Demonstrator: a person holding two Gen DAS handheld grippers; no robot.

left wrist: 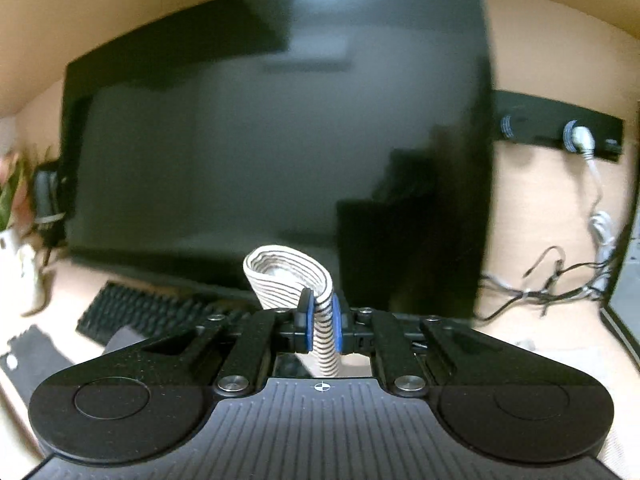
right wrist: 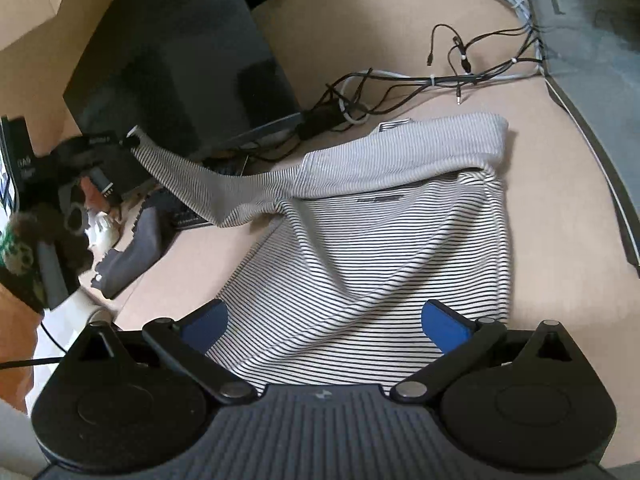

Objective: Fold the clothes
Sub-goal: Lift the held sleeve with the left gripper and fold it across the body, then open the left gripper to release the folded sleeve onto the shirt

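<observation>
Between the blue pads of the left gripper [left wrist: 320,320], which are pressed together on it, a strip of the cream, black-striped knit shirt [left wrist: 294,280] stands up and curls over in a loop; where that strip runs below the gripper body is hidden. Behind it the large black monitor screen [left wrist: 280,140] fills most of the left wrist view, blurred, with a black keyboard [left wrist: 132,312] partly cut off by the gripper at lower left and a white plug and cable [left wrist: 582,140] in a black wall strip at right. At the far left edge a plant in a white pot [left wrist: 12,216] is too blurred and cropped to make out more. The right gripper [right wrist: 324,326] hangs with its blue fingers spread wide, touching nothing, above the near hem of the same striped shirt [right wrist: 360,248], which lies rumpled on the tan desk [right wrist: 560,240]; the hem itself is covered by the gripper body. One sleeve is stretched taut up and to the left, where the left gripper [right wrist: 120,140] shows only as a dark, smeared shape. A tangle of black and white cables [right wrist: 420,84] lies beyond the shirt's folded top edge, and a dark grey cloth [right wrist: 132,256] sits to the left of the shirt. Blurred objects crowd the left edge, unreadable.
</observation>
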